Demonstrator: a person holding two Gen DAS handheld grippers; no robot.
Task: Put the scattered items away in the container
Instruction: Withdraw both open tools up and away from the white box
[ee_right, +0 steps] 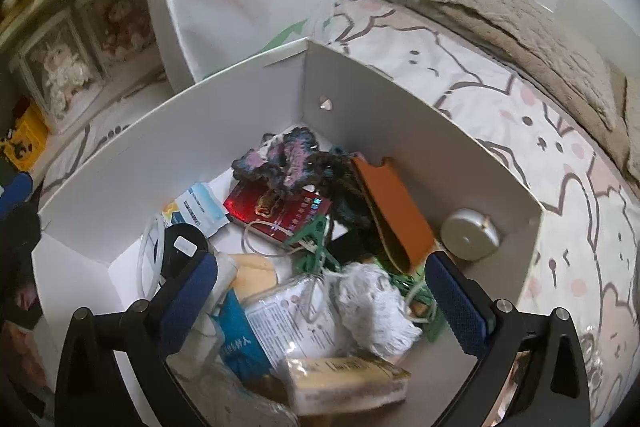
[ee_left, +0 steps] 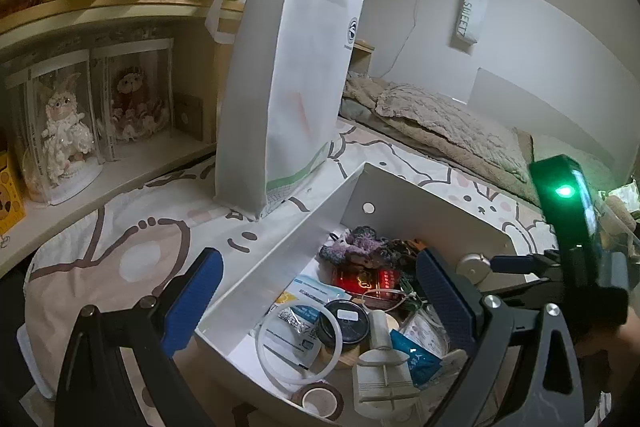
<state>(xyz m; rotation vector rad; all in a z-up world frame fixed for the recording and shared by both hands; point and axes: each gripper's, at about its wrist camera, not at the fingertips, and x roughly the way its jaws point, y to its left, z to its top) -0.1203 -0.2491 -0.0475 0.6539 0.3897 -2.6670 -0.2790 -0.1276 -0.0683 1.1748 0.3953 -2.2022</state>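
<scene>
now the right gripper (ee_right: 320, 301) hangs over the box (ee_right: 168, 131), tilted steeply down, its blue pads spread as wide as they go with nothing pressed between them. just below and between the pads lies a white fluffy bundle (ee_right: 372, 303), on top of the pile, which looks like a thing let go there so it drops among the rest. ahead of it sit an orange pouch (ee_right: 394, 207), a knitted piece (ee_right: 288, 159) on a red packet (ee_right: 276, 211), and to the right a small round tin (ee_right: 470, 235) in the box corner. nearer the camera a tan carton (ee_right: 348, 379) leans on the heap.

the left gripper (ee_left: 320, 299) is also spread, holding nothing; it straddles the near left wall of the box, one pad outside, one inside, likely to steady the box or just wait. under it are a clear ring (ee_left: 298, 341), a dark lid (ee_left: 346, 321) and a tape roll (ee_left: 318, 401). beyond the box stands a white bag (ee_left: 288, 83) on the printed sheet (ee_left: 120, 239).

no loose item shows on the sheet nearby, so the tidying seems close to done.
</scene>
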